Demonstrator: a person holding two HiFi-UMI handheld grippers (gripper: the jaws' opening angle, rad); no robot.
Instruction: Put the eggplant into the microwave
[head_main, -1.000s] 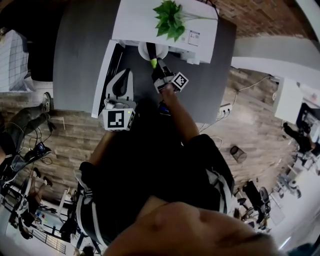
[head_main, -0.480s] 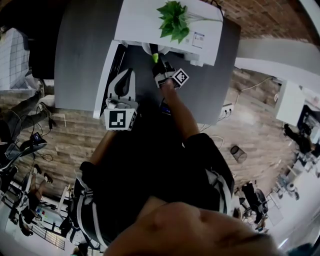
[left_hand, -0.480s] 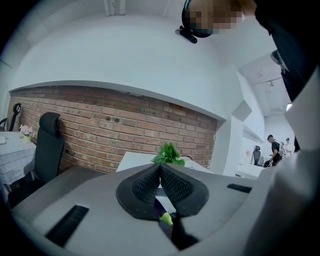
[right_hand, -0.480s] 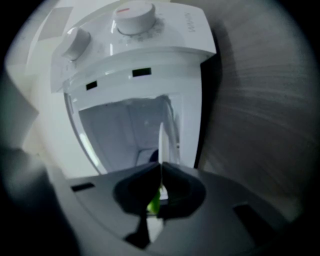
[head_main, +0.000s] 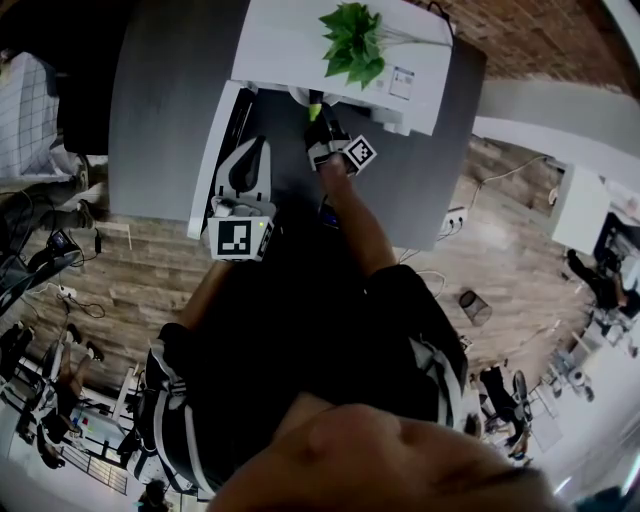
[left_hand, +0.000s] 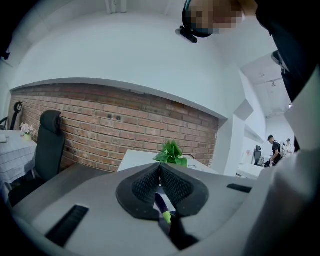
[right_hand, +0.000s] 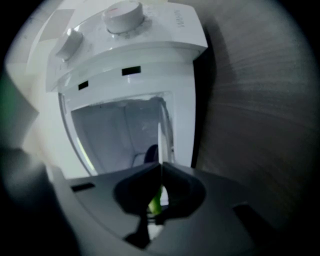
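Observation:
In the head view the white microwave (head_main: 285, 40) stands at the back of the grey table (head_main: 150, 100), its door (head_main: 212, 150) swung open to the left. My right gripper (head_main: 318, 120) is shut on the eggplant (head_main: 315, 105) by its green stem end, right at the oven's mouth. The right gripper view shows the stem (right_hand: 155, 202) between the jaws of my right gripper (right_hand: 161, 167) and the purple body (right_hand: 151, 154) reaching into the open cavity (right_hand: 120, 135). My left gripper (head_main: 252, 150) rests by the door, shut and empty, as the left gripper view (left_hand: 160, 166) also shows.
A green potted plant (head_main: 352, 42) sits on top of the microwave. Two knobs (right_hand: 123, 11) show on its control panel. A brick wall (left_hand: 100, 130) runs behind the table, and a black chair (left_hand: 49, 145) stands at the left.
My right gripper has carried the eggplant a little further toward the microwave opening and slightly lower. The left gripper has stayed where it was.

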